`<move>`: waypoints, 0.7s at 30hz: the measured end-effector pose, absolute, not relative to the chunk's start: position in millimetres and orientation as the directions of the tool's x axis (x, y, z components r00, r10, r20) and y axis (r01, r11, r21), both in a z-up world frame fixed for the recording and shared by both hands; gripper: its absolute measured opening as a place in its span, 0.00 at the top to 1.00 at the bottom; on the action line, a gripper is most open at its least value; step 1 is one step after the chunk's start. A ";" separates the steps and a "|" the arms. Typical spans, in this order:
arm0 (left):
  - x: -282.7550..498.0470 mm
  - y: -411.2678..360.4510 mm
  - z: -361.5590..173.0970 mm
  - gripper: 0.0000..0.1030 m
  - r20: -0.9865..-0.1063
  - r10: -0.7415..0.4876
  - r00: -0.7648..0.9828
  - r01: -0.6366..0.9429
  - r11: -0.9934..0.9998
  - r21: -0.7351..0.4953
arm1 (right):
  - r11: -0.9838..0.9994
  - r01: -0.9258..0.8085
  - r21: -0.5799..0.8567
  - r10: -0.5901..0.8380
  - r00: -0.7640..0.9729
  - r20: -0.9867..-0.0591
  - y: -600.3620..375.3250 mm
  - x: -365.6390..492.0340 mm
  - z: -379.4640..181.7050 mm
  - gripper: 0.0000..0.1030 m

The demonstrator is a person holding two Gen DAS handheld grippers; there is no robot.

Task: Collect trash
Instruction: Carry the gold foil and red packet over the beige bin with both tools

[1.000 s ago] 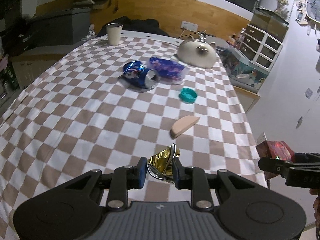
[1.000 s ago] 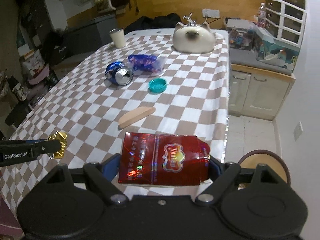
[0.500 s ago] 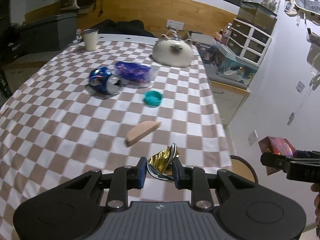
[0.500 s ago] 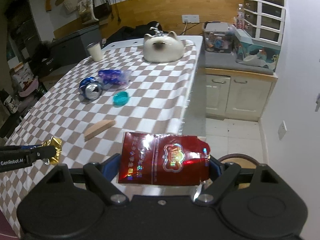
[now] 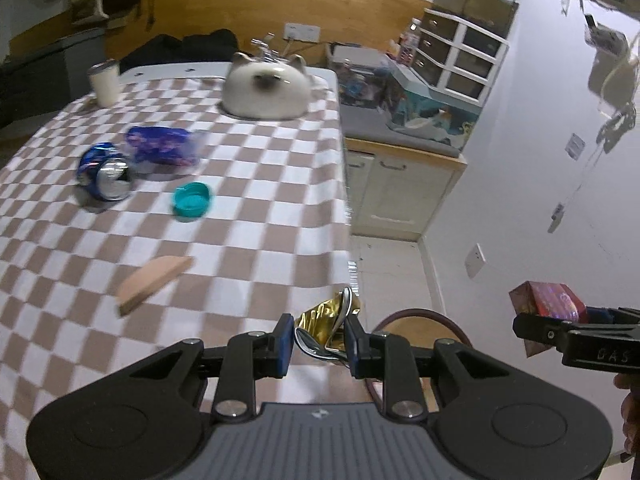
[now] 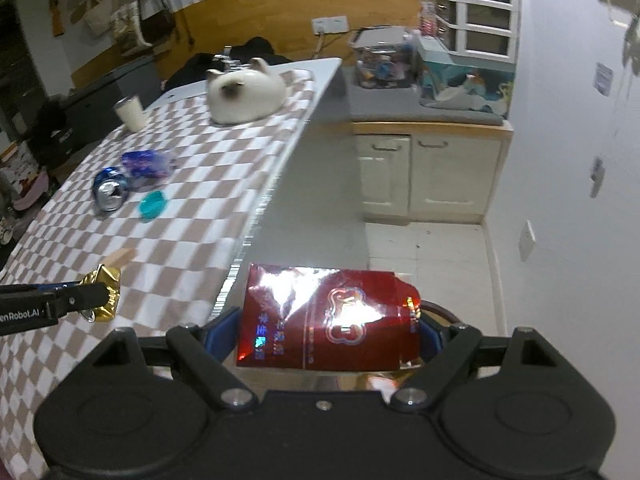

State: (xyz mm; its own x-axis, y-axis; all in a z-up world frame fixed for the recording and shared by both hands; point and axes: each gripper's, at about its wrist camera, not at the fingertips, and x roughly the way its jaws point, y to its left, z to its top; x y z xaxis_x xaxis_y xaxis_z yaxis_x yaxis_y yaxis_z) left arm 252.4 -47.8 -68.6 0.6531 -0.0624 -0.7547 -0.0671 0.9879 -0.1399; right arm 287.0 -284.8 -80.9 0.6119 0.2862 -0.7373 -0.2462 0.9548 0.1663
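The left gripper [image 5: 320, 338] has its fingers [image 5: 284, 340] clenched on a crumpled gold wrapper [image 5: 326, 326], at the checkered worktop's [image 5: 260, 208] near edge. The right gripper [image 6: 328, 330] grasps a red foil packet [image 6: 326, 320] between widely spread fingers, off the worktop, over the floor. Beyond the left fingers lie a wooden wedge [image 5: 152, 280], teal cap [image 5: 191, 201], crushed blue can [image 5: 105, 176] and purple wrapper [image 5: 162, 150].

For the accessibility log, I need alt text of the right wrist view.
The right tongs grip a crumpled red packet just past the edge of a checkered table. At left, the left tongs hold a gold wrapper.
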 end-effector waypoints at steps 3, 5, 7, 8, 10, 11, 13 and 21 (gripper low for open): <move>267.0 -67.6 -76.8 0.73 -0.764 -0.080 0.640 -0.048 0.988 -0.144 | 0.962 -0.219 0.164 0.266 0.607 -0.749 -307.2 296.8 -89.1 0.15; 278.5 -81.4 -83.6 0.73 -0.773 -0.095 0.628 -0.031 0.989 -0.147 | 0.967 -0.198 0.163 0.251 0.602 -0.758 -321.9 303.4 -95.4 0.15; 289.5 -92.6 -89.8 0.73 -0.781 -0.110 0.614 -0.015 0.988 -0.151 | 0.971 -0.177 0.161 0.236 0.597 -0.767 -335.1 308.9 -101.3 0.15; 295.8 -98.8 -93.8 0.73 -0.786 -0.118 0.606 -0.007 0.988 -0.153 | 0.974 -0.163 0.160 0.226 0.593 -0.773 -343.0 312.1 -105.5 0.15; 307.5 -110.3 -101.6 0.73 -0.795 -0.132 0.591 0.010 0.988 -0.157 | 0.977 -0.139 0.159 0.211 0.586 -0.782 -355.3 317.2 -112.6 0.15; 314.1 -116.0 -106.0 0.73 -0.801 -0.140 0.583 0.020 0.987 -0.157 | 0.979 -0.125 0.159 0.202 0.581 -0.788 -362.6 320.3 -116.9 0.15; 325.9 -126.1 -114.5 0.73 -0.810 -0.155 0.565 0.039 0.986 -0.162 | 0.982 -0.105 0.157 0.188 0.571 -0.799 -372.9 325.6 -124.5 0.15; 374.1 -161.4 -153.7 0.73 -0.849 -0.210 0.485 0.109 0.978 -0.179 | 0.987 -0.035 0.155 0.151 0.511 -0.846 -404.1 350.1 -164.3 0.15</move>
State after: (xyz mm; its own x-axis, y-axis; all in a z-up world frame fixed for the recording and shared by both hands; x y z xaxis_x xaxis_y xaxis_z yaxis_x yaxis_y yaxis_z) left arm 374.1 -161.4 -153.7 0.4851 -0.2099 -0.8489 0.1093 0.9777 -0.1793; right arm 350.1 -404.1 -164.3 0.5110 0.1513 -0.8462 -0.0350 0.9872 0.1554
